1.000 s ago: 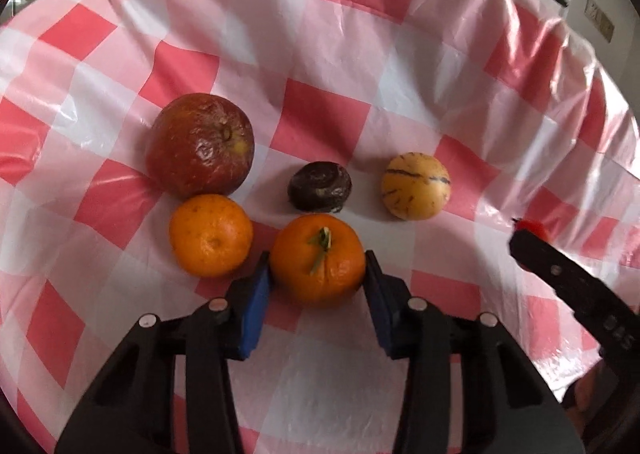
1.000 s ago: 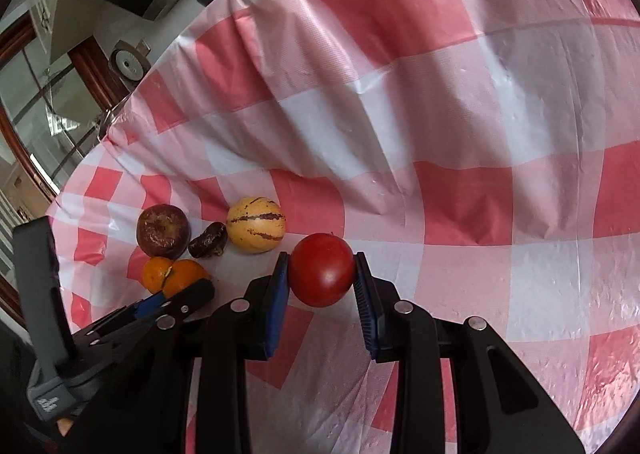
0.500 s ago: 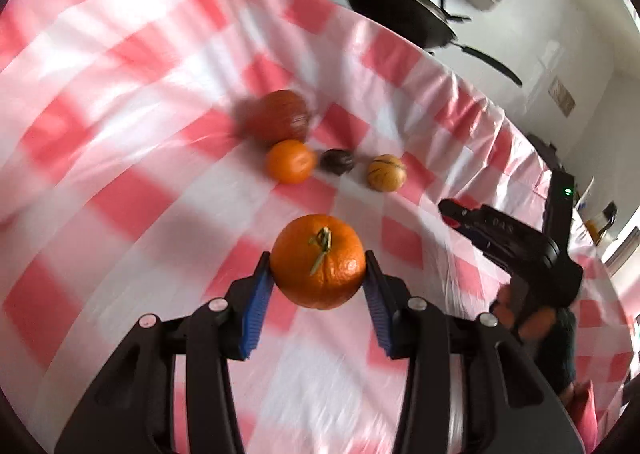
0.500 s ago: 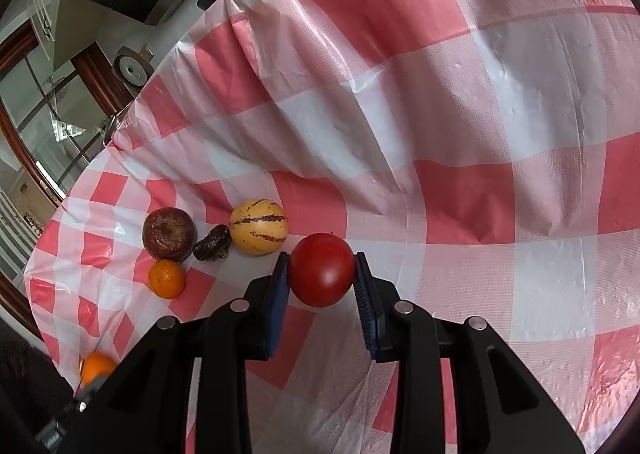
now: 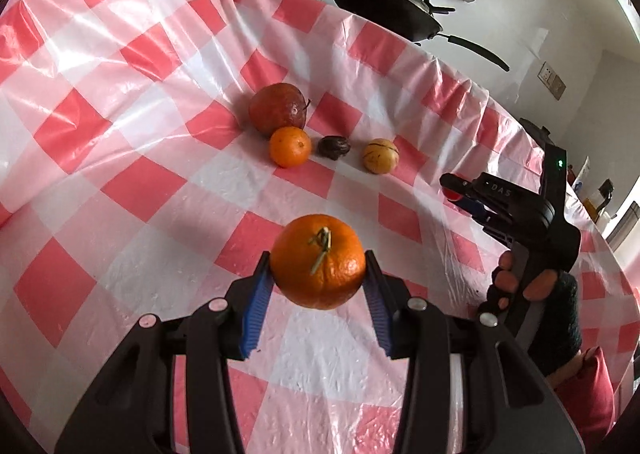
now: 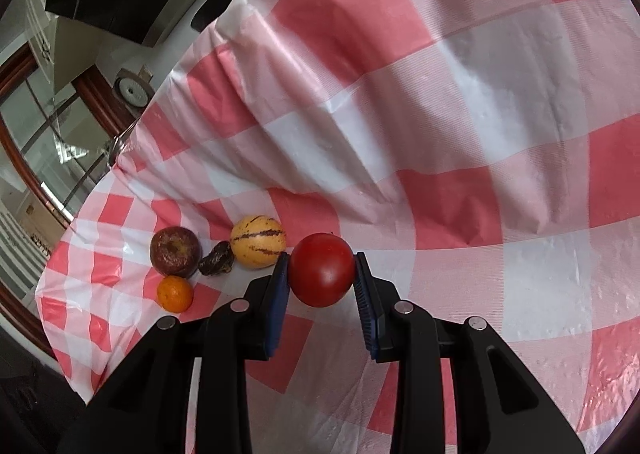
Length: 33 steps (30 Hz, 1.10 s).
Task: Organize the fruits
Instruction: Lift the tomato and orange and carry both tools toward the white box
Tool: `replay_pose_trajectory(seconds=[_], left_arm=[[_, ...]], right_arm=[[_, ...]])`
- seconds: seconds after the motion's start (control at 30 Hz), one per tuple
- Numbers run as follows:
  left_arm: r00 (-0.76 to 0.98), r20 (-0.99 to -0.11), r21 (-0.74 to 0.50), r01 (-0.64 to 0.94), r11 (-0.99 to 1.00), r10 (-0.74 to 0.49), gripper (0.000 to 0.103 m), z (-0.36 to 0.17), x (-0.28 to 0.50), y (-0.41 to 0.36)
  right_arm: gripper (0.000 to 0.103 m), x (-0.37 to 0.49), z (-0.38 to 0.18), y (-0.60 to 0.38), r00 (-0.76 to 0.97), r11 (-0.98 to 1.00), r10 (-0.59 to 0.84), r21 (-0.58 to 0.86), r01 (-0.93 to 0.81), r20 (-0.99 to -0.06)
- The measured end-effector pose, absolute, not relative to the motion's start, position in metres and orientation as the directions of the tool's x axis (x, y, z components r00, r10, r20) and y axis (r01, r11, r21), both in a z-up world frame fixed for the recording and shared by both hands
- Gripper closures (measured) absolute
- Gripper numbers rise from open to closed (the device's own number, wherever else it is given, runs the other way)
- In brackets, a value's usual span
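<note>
My left gripper (image 5: 318, 272) is shut on an orange mandarin (image 5: 318, 260) with a short stem and holds it above the cloth. My right gripper (image 6: 322, 274) is shut on a red tomato (image 6: 322, 270), close to the cloth. On the red-and-white checked tablecloth (image 5: 120, 158) lie a wrinkled red apple (image 5: 278, 108), a second mandarin (image 5: 290, 146), a dark shrivelled fruit (image 5: 334, 147) and a yellow striped melon (image 5: 380, 156). The same group shows in the right wrist view: apple (image 6: 175, 252), mandarin (image 6: 175, 294), dark fruit (image 6: 217, 260), melon (image 6: 259, 241). The right gripper also appears in the left wrist view (image 5: 456, 190).
A black pan (image 5: 384, 6) stands beyond the table's far edge. A red cushion (image 5: 584, 386) sits at the right near the person's hand (image 5: 528, 290). The cloth drapes over the table's left edge (image 6: 68, 338). A window with a wooden frame (image 6: 48, 142) is at the left.
My left gripper has lifted the stemmed mandarin away from the fruit group and drawn back from it. My right gripper has kept hold of the tomato and barely moved.
</note>
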<state>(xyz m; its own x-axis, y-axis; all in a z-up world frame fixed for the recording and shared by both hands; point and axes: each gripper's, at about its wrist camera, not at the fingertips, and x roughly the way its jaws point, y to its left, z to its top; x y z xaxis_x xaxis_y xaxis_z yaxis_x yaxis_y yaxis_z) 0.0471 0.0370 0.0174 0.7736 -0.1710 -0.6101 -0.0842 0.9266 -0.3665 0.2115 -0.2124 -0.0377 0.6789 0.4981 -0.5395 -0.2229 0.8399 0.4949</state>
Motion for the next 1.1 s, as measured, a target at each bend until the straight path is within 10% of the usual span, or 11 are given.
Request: replay_pose_trajectory(seconds=[1.1], left_arm=[[0.746, -0.654, -0.389, -0.190, 0.901, -0.124, 0.058, 0.011, -0.074, 0.079]], right_arm=[[0.071, -0.060, -0.037, -0.106, 0.544, 0.859, 0.493, 0.280, -0.429, -0.679]])
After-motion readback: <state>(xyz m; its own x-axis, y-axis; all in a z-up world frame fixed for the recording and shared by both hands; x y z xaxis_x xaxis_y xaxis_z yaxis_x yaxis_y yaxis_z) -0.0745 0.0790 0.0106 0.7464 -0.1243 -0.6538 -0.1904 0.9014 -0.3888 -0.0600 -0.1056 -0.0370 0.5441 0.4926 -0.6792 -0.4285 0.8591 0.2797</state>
